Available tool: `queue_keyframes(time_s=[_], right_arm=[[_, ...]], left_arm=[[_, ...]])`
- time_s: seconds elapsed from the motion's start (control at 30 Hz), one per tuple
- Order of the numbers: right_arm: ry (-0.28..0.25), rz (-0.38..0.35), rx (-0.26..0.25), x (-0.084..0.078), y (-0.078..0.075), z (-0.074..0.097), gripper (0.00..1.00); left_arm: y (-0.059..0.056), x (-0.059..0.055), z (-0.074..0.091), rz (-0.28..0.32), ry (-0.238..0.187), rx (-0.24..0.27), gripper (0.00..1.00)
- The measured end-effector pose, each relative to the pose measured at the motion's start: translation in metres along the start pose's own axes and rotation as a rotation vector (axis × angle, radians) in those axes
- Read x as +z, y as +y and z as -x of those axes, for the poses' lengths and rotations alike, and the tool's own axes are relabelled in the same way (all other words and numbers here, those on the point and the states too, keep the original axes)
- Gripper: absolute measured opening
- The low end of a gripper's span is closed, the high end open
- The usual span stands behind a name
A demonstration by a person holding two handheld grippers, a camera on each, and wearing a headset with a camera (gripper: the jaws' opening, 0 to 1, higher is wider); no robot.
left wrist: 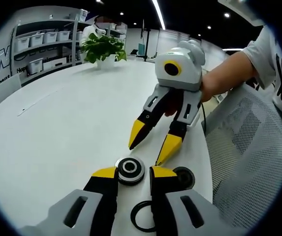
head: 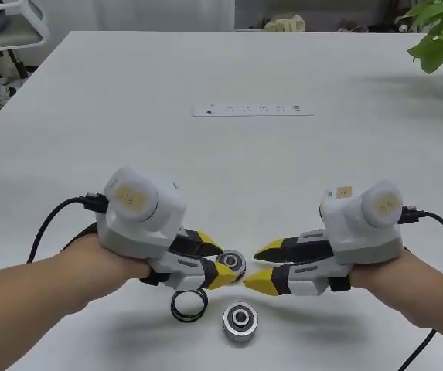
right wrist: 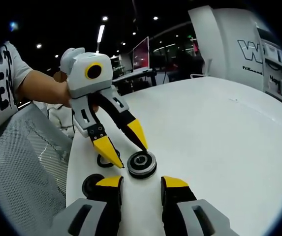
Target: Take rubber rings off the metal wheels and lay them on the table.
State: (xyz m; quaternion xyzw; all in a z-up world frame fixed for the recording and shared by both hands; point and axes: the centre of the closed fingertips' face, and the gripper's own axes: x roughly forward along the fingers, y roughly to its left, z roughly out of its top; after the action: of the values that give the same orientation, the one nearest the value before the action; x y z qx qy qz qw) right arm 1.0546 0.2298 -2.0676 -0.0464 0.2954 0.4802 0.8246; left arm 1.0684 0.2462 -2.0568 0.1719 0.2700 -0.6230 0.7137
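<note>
— Starting with the head view: report jaw condition and wheel position.
— Left gripper (head: 219, 263): jaws parted, straddling one metal wheel (head: 233, 264) on the white tabletop (head: 229, 162). Right gripper (head: 252, 266): jaws released, holding nothing, tips just beside that wheel. Rubber rings (head: 174, 305) lie flat on the tabletop near the left gripper. A second wheel (head: 240, 318) lies just beside them.
— Left gripper view?
— The metal wheel (left wrist: 130, 170) sits between the left jaw tips, and a narrow gap shows at one tip. The right gripper (left wrist: 145, 152) points toward it, jaws spread. The rubber rings (left wrist: 134, 216) lie nearer the camera.
— Right gripper view?
— Right jaws are apart and empty. The metal wheel (right wrist: 141, 164) lies just ahead, at the left gripper (right wrist: 131, 156) tips.
</note>
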Motion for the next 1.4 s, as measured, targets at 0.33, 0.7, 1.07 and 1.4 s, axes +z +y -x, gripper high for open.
queue_keyframes(time_s=[0.33, 0.7, 1.07, 1.4], right_arm=[[-0.002, -0.004, -0.002, -0.0002, 0.0, 0.0006, 0.29], [-0.001, -0.003, 0.0, 0.0008, 0.0005, -0.0008, 0.28], [-0.002, 0.002, 0.004, 0.0032, 0.0003, -0.0045, 0.28], [0.001, 0.009, 0.005, 0.0039, -0.0006, -0.0086, 0.27]], left_arm=[[-0.0007, 0.0004, -0.0027, -0.014, 0.0, 0.009, 0.12], [0.0022, 0.0007, -0.0027, -0.064, 0.008, 0.042, 0.08], [0.0026, 0.0009, -0.0048, -0.115, 0.015, 0.056, 0.08], [0.0025, 0.0011, -0.0051, -0.117, 0.011, 0.064, 0.08]])
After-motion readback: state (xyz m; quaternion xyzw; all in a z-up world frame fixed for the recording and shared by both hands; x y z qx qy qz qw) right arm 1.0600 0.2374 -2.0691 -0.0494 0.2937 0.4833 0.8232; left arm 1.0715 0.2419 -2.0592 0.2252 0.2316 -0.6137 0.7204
